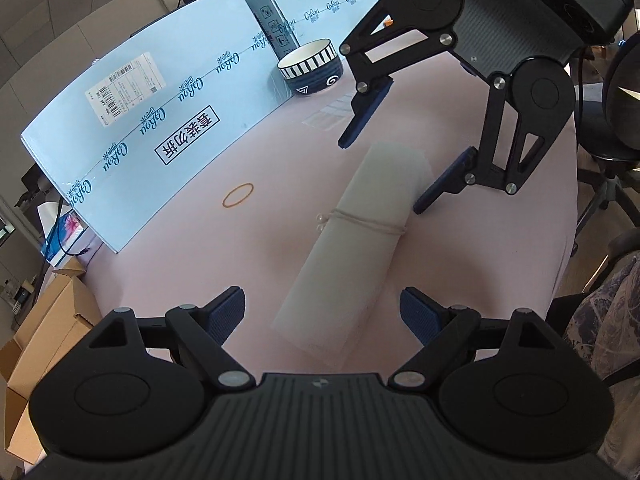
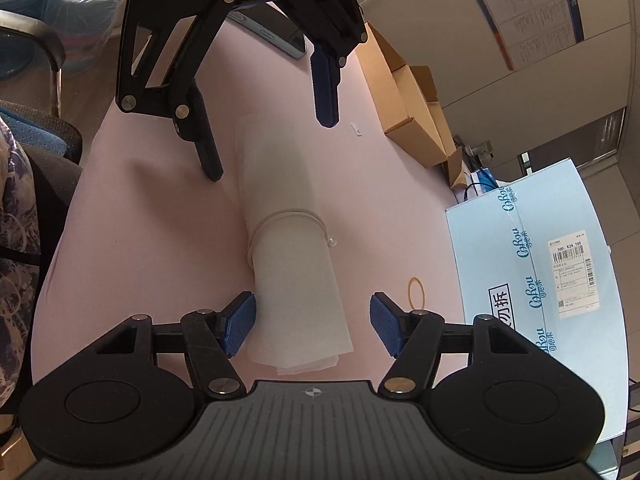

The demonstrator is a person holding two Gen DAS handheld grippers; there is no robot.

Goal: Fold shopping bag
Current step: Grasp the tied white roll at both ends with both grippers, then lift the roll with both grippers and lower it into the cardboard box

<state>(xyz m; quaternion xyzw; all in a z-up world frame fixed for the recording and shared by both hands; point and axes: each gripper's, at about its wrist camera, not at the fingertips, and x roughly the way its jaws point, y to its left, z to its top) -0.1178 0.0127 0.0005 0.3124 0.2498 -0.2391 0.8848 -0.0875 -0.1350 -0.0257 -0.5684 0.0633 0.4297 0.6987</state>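
**Bag rolled and tied, both grippers open at its ends**

The shopping bag [image 1: 356,240] lies on the pink table [image 1: 240,152] as a white roll. A thin cord [image 1: 368,224] wraps it about midway, with 2 small clear beads [image 1: 320,222] on the cord at the roll's side. In the left wrist view the roll runs from 6 o'clock up toward 1 o'clock. In the right wrist view it runs from 6 toward 12, with loose layers showing at its near end.

Left gripper [image 1: 322,314]: jaws wide apart, nothing clamped. The near end of the roll sits between the blue pads [image 1: 228,312], clear gap on both sides.

Right gripper [image 2: 312,326]: jaws apart, not clamped. Its left pad is just beside or touching the roll edge, cannot tell which; the right pad stands clear.

The 2 grippers face each other along the roll, 1 at each end. Each shows at 12 to 1 o'clock in the other's view, fingers straddling the far end.

A rubber band [image 1: 238,195] lies flat on the table at 10 o'clock from the roll in the left view, apart from it. Beyond it a long light-blue box [image 1: 132,128] with a shipping label stands on edge. A striped bowl [image 1: 312,66] sits at 12 o'clock by the box end. Brown cartons [image 2: 416,108] sit off the table edge.
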